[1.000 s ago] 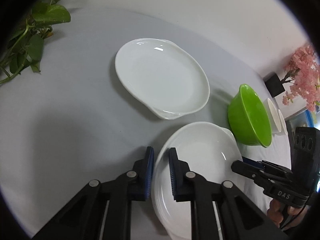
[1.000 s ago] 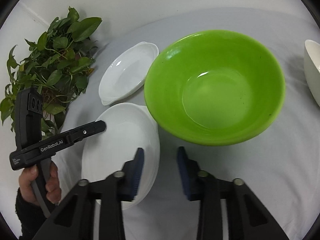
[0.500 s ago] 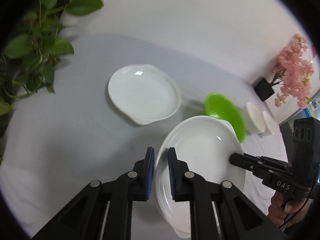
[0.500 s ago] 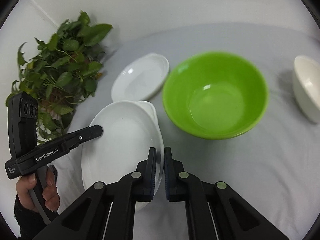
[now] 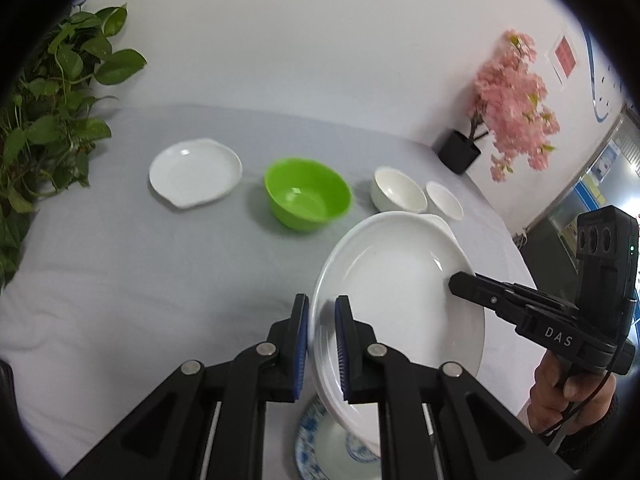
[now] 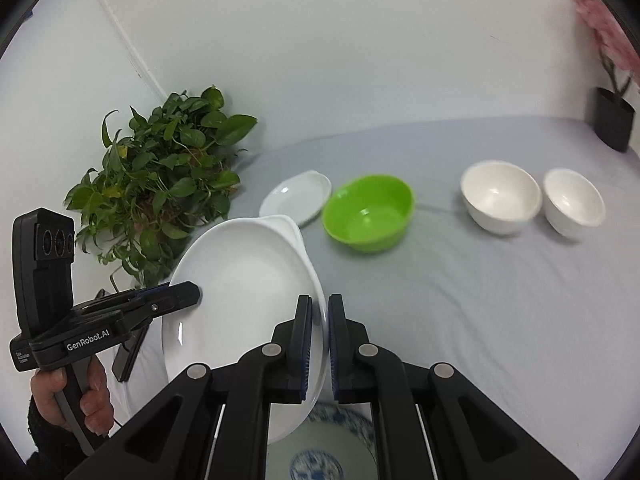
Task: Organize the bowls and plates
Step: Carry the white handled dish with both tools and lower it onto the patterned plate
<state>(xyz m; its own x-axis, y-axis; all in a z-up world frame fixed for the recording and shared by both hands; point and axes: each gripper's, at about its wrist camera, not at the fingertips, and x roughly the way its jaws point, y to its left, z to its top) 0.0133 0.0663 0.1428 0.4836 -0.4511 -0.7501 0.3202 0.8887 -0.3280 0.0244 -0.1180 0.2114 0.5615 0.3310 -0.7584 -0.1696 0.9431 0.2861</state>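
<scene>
Both grippers pinch the big white plate (image 5: 400,280) by opposite rims, left gripper (image 5: 322,344) and right gripper (image 6: 319,344) clamped tight, holding it tilted above a blue-patterned plate (image 6: 320,456)

Held white plate (image 5: 400,280): glazed ceramic by its look, glossy, smooth, small highlights. Second white plate (image 5: 195,173), far left of the table: same gloss. Green bowl (image 5: 307,197): plastic-looking, shiny. Two white bowls (image 6: 500,196) (image 6: 574,202): glossy glaze. Blue-patterned plate (image 6: 320,452) at near edge: glazed. Tablecloth (image 6: 480,312): grey cloth, matt, faintly creased. Gripper pads (image 5: 300,344): blue, ribbed; arms matt black plastic, metal rivets.
</scene>
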